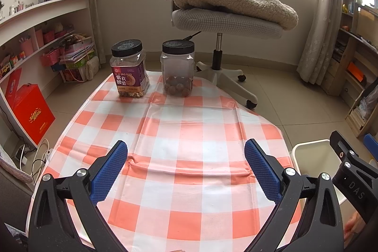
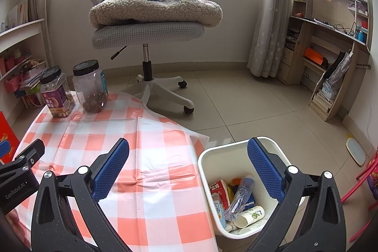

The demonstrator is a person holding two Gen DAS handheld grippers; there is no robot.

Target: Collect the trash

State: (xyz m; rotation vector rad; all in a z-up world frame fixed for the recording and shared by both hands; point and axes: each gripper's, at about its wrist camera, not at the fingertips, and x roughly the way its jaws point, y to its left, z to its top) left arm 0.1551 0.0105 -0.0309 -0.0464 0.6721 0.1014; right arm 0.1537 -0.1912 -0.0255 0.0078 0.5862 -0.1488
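Note:
A white trash bin [image 2: 213, 157] stands on the floor to the right of the table. It holds a clear plastic bottle [image 2: 239, 197], a paper cup [image 2: 251, 216] and snack packets [image 2: 219, 190]. Its rim shows in the left wrist view [image 1: 307, 145]. My right gripper [image 2: 187, 150] is open and empty, over the table's right edge and the bin. My left gripper [image 1: 185, 152] is open and empty above the orange-checked tablecloth [image 1: 174, 124]. The right gripper's body shows in the left wrist view [image 1: 352, 171].
Two black-lidded clear jars stand at the table's far end: a cashew jar [image 1: 130, 70] and a jar of brown round nuts [image 1: 178, 69]. An office chair [image 1: 224, 23] with a blanket and monkey plush stands behind. Shelves line both walls. A red box [image 1: 33, 112] sits left.

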